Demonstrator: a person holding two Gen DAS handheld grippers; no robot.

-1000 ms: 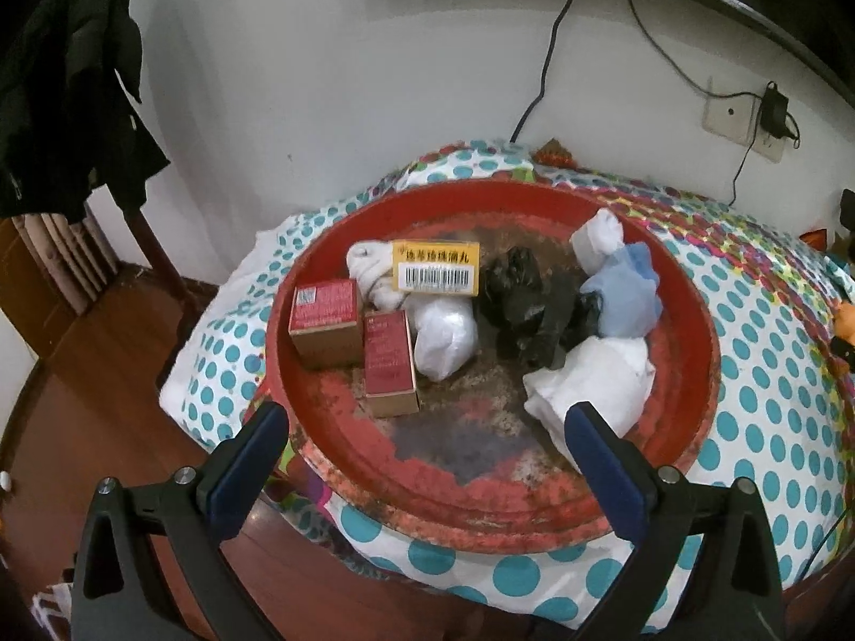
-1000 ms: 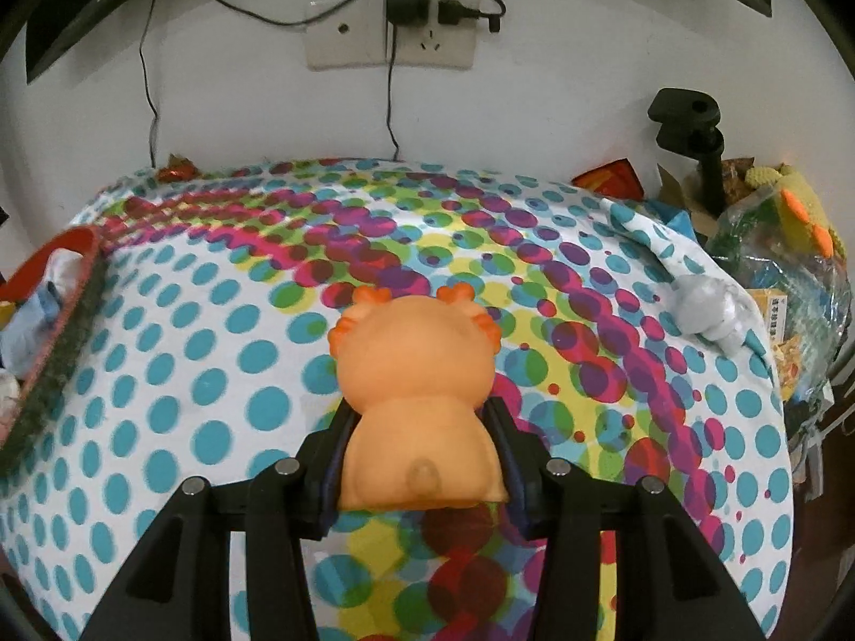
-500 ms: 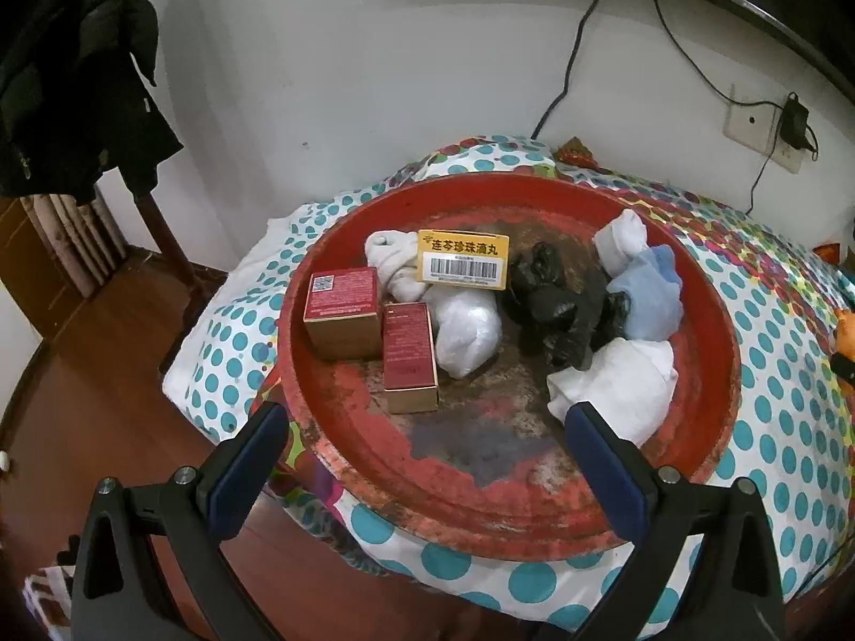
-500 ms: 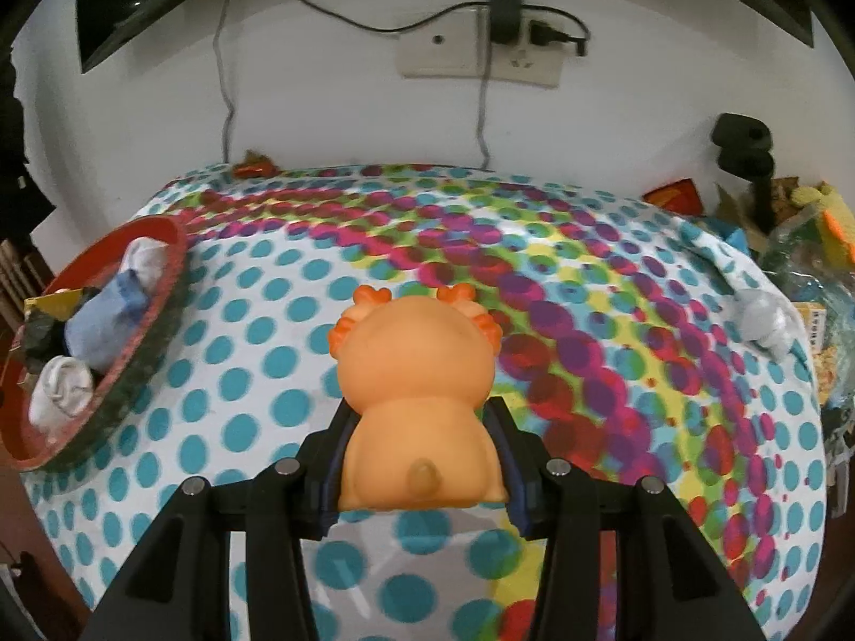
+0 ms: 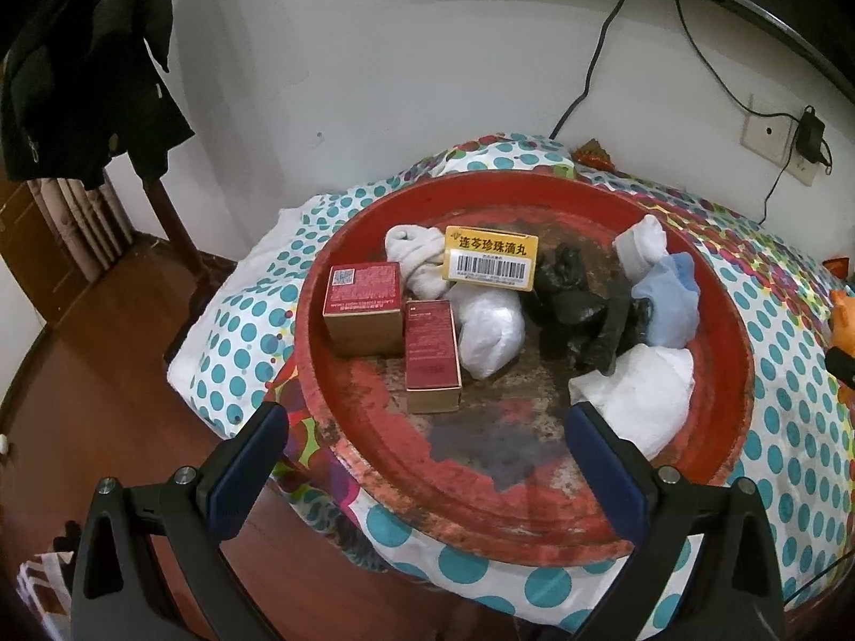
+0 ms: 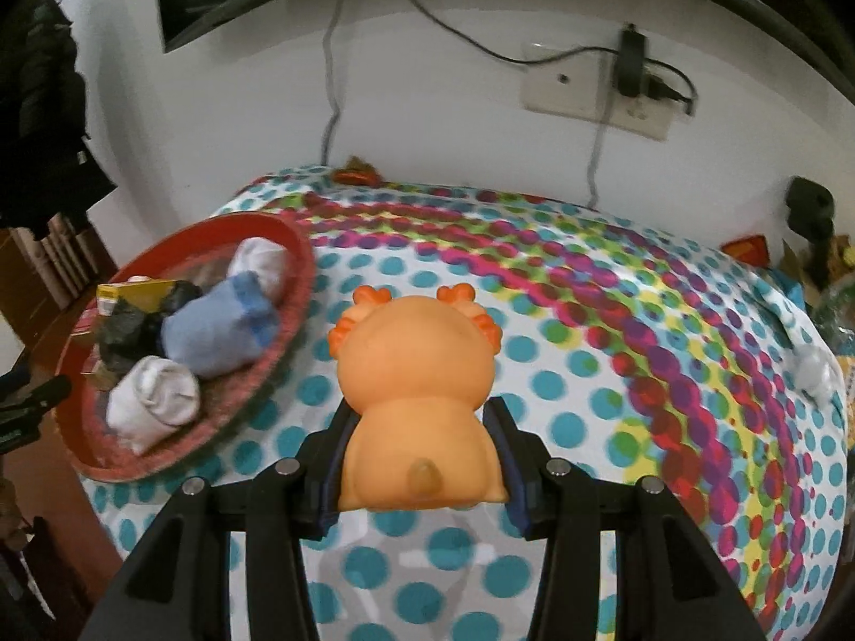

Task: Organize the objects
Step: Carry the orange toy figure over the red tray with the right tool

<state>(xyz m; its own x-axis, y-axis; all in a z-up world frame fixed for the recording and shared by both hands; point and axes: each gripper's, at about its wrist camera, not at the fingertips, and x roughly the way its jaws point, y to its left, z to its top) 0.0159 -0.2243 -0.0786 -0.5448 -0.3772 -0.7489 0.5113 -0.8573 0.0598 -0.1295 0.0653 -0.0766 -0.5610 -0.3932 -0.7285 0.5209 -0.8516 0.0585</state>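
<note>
My right gripper (image 6: pixel 419 459) is shut on an orange rubber toy animal (image 6: pixel 419 390), seen from behind, held above the polka-dot tablecloth (image 6: pixel 588 374). The round red tray (image 5: pixel 721 320) sits at the table's left end; it also shows in the right wrist view (image 6: pixel 278 342). It holds two red boxes (image 5: pixel 363 310), a yellow box (image 5: pixel 489 256), rolled white socks (image 5: pixel 636 400), a blue sock (image 5: pixel 668 304) and a black bag (image 5: pixel 577 315). My left gripper (image 5: pixel 422 459) is open and empty, hovering at the tray's near rim.
A wall socket with a charger (image 6: pixel 630 75) and cables is behind the table. A dark coat (image 5: pixel 80 64) hangs on a wooden stand at left. Cluttered bags (image 6: pixel 833 294) and a small white toy (image 6: pixel 815 374) lie at the table's right edge. Wooden floor (image 5: pixel 80 374) is below.
My right gripper has swung left with the orange toy, so the red tray has come well into its view. My left gripper drifted slightly left, still open over the tray.
</note>
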